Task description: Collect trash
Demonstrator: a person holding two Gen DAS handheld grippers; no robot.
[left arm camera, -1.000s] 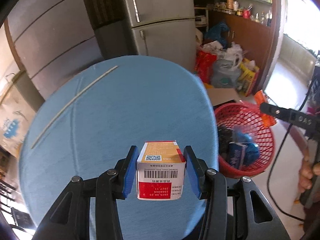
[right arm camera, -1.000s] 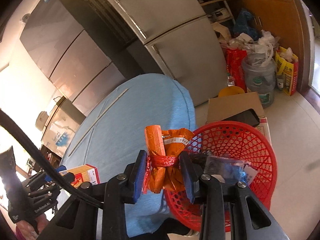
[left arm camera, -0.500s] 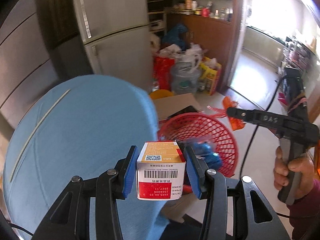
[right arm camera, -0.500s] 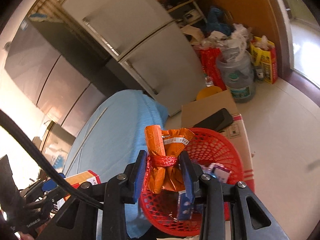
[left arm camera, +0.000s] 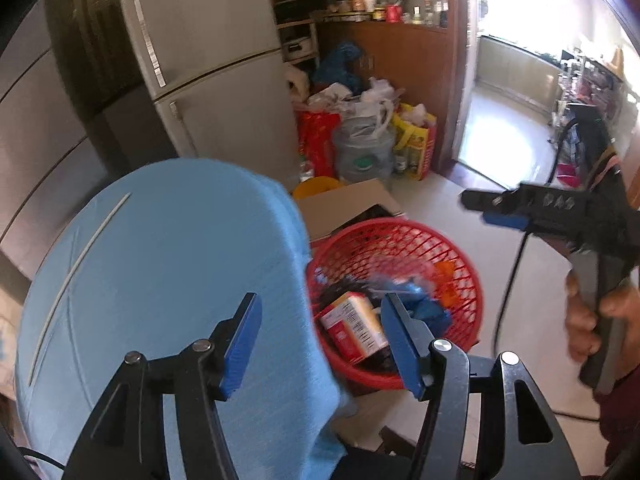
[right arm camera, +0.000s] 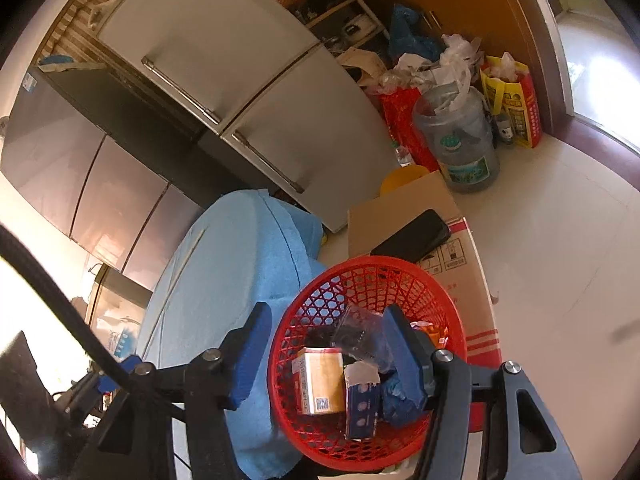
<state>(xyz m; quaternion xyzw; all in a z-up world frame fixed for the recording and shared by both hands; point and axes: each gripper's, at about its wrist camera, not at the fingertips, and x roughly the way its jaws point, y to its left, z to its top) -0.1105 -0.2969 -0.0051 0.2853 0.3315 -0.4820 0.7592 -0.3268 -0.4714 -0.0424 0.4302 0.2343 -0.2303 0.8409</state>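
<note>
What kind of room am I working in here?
Most likely a home kitchen or its storage corner: a fridge, shelves of jars, and bags and a water jug piled on the floor.

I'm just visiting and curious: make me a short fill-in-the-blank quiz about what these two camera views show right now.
1. The orange and red box lies inside the red ____.
2. The table beside the basket is covered with a ____ cloth.
3. Nothing is between the left gripper's fingers, so it is ____.
4. A black phone lies on a cardboard ____ behind the basket.

Missing words: basket; blue; open; box
</note>
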